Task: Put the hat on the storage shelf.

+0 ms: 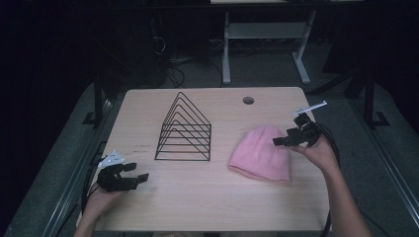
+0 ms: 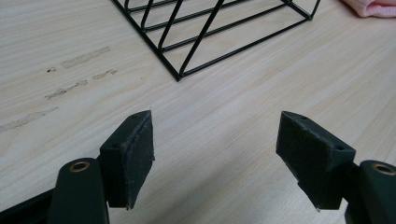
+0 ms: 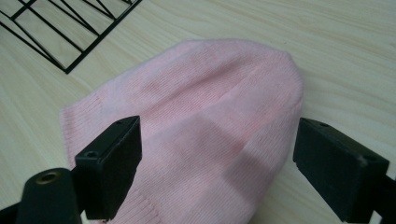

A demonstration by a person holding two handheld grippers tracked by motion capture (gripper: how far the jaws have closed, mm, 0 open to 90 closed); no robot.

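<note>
A pink knitted beanie (image 1: 261, 152) lies flat on the right half of the wooden table (image 1: 212, 197). My right gripper (image 1: 279, 141) hovers open just above its right side, jaws spread wide over the knit (image 3: 210, 126) with nothing between them. A black wire rack (image 1: 184, 129) of triangular dividers stands at the table's middle. My left gripper (image 1: 137, 173) is open near the front left of the table, low over bare wood, pointing toward the rack's near corner (image 2: 180, 74). A bit of the beanie (image 2: 373, 7) shows at the far right of the left gripper view.
A round cable hole (image 1: 248, 100) sits near the table's far edge. Faint scuff marks (image 2: 70, 74) mark the wood left of the rack. Beyond the table are a white desk frame (image 1: 267, 44) and cables on a dark floor.
</note>
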